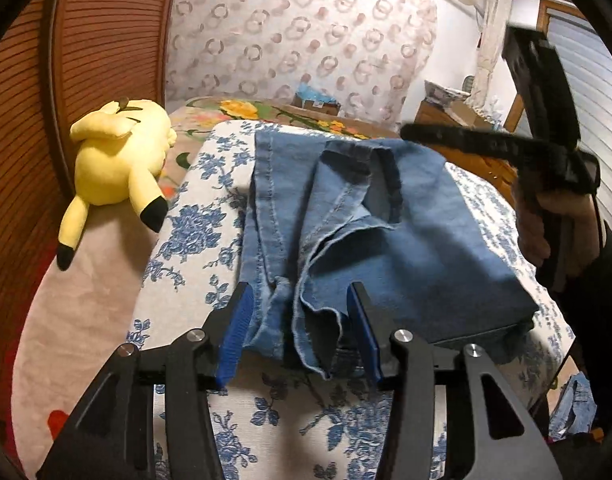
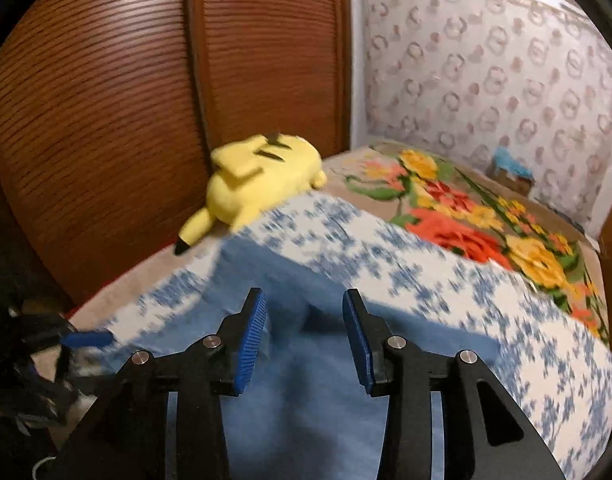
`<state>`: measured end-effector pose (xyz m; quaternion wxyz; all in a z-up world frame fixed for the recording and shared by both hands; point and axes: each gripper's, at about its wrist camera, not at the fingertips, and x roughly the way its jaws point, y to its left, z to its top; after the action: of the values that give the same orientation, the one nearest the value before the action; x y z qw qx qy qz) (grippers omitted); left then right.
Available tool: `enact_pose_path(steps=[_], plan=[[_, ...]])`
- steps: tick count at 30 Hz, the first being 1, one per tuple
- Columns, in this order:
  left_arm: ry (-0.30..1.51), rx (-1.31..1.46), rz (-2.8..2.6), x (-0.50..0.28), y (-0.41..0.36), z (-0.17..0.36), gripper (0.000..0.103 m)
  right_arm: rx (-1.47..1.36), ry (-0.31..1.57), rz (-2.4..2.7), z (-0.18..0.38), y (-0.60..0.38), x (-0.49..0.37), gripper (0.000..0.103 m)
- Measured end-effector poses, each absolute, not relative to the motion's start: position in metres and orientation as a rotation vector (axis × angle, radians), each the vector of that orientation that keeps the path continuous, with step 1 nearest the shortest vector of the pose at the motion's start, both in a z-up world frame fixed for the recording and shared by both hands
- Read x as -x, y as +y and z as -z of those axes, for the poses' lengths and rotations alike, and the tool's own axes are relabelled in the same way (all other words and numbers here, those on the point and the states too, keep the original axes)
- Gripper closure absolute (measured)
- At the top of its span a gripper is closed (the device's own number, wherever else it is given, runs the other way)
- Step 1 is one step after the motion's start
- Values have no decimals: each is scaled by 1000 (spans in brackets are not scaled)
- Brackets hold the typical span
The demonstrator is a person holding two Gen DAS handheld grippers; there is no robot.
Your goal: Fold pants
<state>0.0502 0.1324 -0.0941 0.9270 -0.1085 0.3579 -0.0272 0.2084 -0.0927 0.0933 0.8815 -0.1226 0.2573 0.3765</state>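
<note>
Blue denim pants [image 1: 369, 224] lie folded over on a blue-flowered white cloth [image 1: 194, 216] on the bed, with frayed leg hems nearest me. My left gripper [image 1: 298, 320] is open, its blue pads on either side of the hems, not closed on them. My right gripper [image 2: 304, 334] is open above the blurred denim [image 2: 313, 400]. In the left wrist view the right gripper [image 1: 409, 132] is held up by a hand [image 1: 553, 220] at the right, above the far edge of the pants. The left gripper's blue pad [image 2: 86, 338] shows at the left of the right wrist view.
A yellow plush toy [image 1: 118, 160] lies at the left bed edge by a brown slatted wardrobe [image 2: 106, 100]. A bright floral blanket [image 2: 485, 224] covers the far bed. A patterned wall [image 1: 306, 32] stands behind. More denim [image 1: 577, 404] lies on the floor at right.
</note>
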Motion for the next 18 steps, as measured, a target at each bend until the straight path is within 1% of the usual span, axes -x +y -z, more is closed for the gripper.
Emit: enact_pose_path(steps=[7,13,18], plan=[[740,239,7,-49,149,101,53,366,606,-744,-55,-84,-216,62],[737,253,-14,-43,162,103,53,442,583,-818,-57,-39,-207,62],[722,261,-24,-37,168,99,53,415,577,-852,-64,-7,-221,62]])
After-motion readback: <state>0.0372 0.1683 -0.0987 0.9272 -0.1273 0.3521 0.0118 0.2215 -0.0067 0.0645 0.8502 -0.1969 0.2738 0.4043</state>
